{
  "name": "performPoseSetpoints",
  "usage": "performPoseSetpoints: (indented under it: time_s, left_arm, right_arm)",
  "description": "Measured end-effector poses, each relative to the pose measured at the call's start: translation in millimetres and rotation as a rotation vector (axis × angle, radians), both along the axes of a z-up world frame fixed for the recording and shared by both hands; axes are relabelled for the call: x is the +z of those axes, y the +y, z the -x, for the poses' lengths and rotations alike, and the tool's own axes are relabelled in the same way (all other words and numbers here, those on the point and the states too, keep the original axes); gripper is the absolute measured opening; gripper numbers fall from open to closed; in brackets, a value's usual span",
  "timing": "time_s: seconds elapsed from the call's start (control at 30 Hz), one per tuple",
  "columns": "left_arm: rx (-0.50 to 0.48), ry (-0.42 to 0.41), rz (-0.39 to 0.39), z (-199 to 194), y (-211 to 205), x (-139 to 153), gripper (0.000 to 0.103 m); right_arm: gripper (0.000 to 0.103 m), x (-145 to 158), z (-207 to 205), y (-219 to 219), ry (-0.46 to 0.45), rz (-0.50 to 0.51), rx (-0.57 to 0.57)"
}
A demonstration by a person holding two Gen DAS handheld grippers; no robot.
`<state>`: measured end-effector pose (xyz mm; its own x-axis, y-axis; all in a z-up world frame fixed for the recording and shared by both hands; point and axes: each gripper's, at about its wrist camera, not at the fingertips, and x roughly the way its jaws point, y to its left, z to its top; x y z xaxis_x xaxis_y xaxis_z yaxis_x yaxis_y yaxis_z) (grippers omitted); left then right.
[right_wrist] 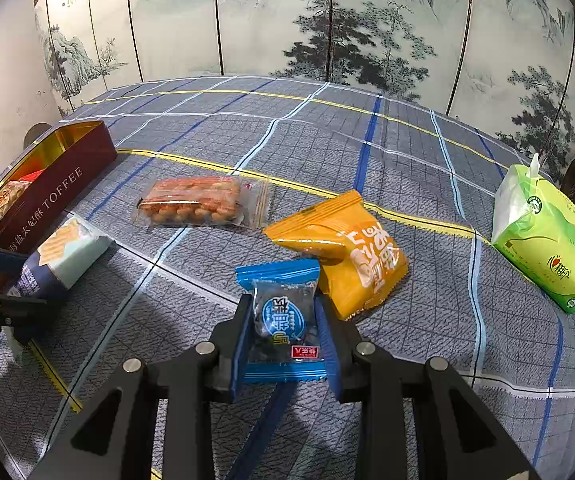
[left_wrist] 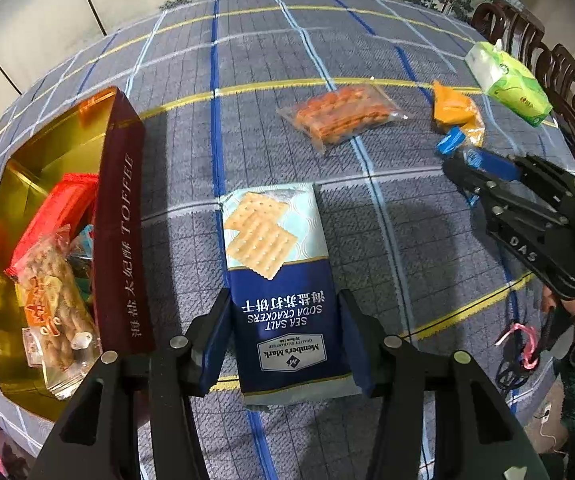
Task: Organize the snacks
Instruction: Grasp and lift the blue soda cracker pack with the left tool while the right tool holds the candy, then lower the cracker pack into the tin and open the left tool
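My left gripper [left_wrist: 285,336] is closed around the near end of a blue and white soda cracker pack [left_wrist: 279,280], which lies on the tablecloth right of the maroon toffee tin [left_wrist: 121,216]. The tin holds several snack packs [left_wrist: 51,280]. My right gripper [right_wrist: 283,340] grips a small blue candy packet [right_wrist: 283,320], beside an orange snack bag [right_wrist: 347,252]. A clear pack of orange biscuits [right_wrist: 197,202] lies mid-table; it also shows in the left wrist view [left_wrist: 341,116]. The cracker pack [right_wrist: 63,256] and the tin [right_wrist: 51,192] show at the left of the right wrist view.
A green tissue pack [right_wrist: 543,240] sits at the right edge of the round table [right_wrist: 367,132] with its plaid cloth. Dark wooden chairs [left_wrist: 535,44] stand behind it. A painted folding screen [right_wrist: 327,20] lines the back.
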<state>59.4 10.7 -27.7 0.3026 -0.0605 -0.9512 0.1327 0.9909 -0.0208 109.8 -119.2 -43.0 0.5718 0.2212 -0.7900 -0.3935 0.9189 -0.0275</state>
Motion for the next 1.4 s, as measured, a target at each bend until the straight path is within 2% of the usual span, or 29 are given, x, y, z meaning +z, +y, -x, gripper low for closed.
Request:
performPoseSetpoints:
  time_s: [0.27,0.7,1.1,1.4]
  left_arm:
    - [-0.007,-0.012,0.022,1.8,-1.7,12.3,0.047]
    - [0.006,-0.087,0.030,1.7,9.7,44.7,0.047]
    - [0.122,-0.157,0.010,4.0,72.1,77.8,0.047]
    - [0.247,-0.150,-0.026,11.3,137.6,76.1,0.047]
  right_arm:
    - [0.032,-0.1,0.0,0.0,0.000,0.000,0.000]
    - [0.032,-0.3,0.0,0.1,-0.001,0.001,0.000]
    - [0.032,-0.2,0.1,0.0,-0.001,0.001,0.000]
    - [0.032,0.0,0.6,0.0,-0.003,0.003,0.000]
